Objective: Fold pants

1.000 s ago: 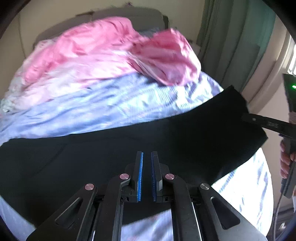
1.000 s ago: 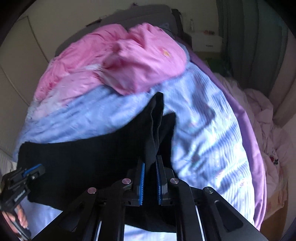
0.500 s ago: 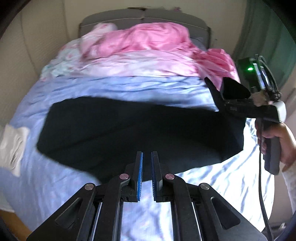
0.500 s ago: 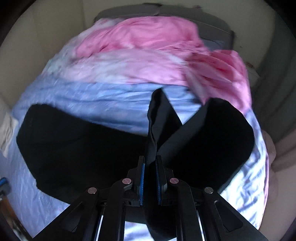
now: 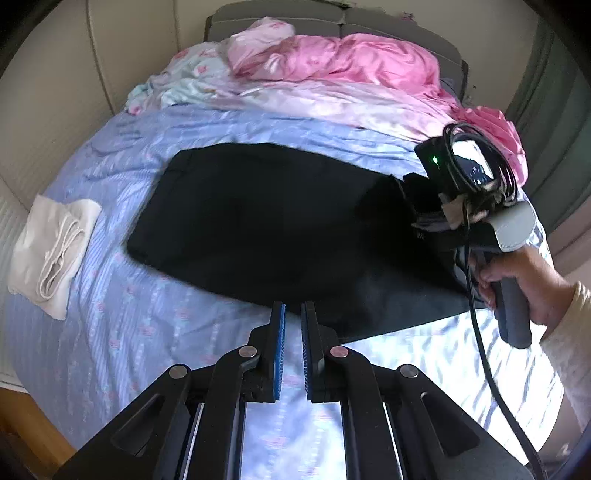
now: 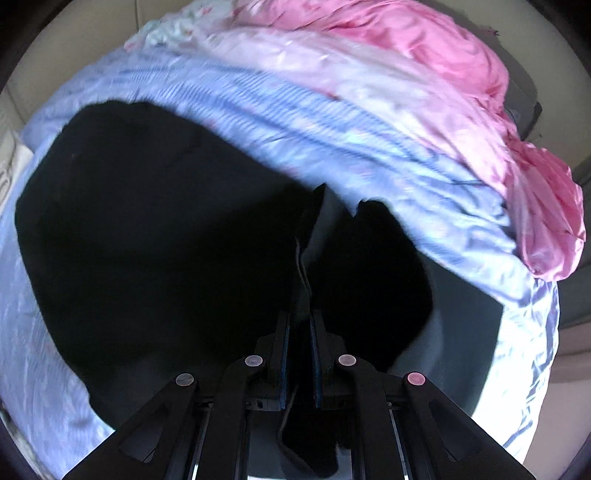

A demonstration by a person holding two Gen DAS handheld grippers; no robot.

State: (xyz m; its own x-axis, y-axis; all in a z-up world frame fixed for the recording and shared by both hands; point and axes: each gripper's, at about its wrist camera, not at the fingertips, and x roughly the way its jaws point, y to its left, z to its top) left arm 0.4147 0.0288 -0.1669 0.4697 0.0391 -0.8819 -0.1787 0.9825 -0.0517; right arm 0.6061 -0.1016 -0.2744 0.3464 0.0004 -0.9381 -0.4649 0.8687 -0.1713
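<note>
Black pants (image 5: 266,218) lie across the blue striped bed sheet (image 5: 122,325), with their right end lifted and doubled back. My right gripper (image 6: 299,317) is shut on a raised fold of the pants (image 6: 166,229), and black cloth runs up between its pads and hangs below them. In the left wrist view a hand (image 5: 517,280) holds that gripper's handle (image 5: 511,314) over the pants' right end. My left gripper (image 5: 291,314) is shut at the near edge of the pants. Only sheet shows in the narrow gap between its pads.
A folded white cloth (image 5: 51,251) lies at the bed's left edge. Crumpled pink bedding (image 5: 351,62) fills the far side below a grey headboard (image 5: 332,18). A green curtain (image 5: 554,110) hangs at the right. A black cable (image 5: 476,332) trails from the right gripper.
Both grippers have swept sideways across the bed. The right one has carried the pants' end with it, so the cloth now lies shorter and doubled. The white cloth has come into view.
</note>
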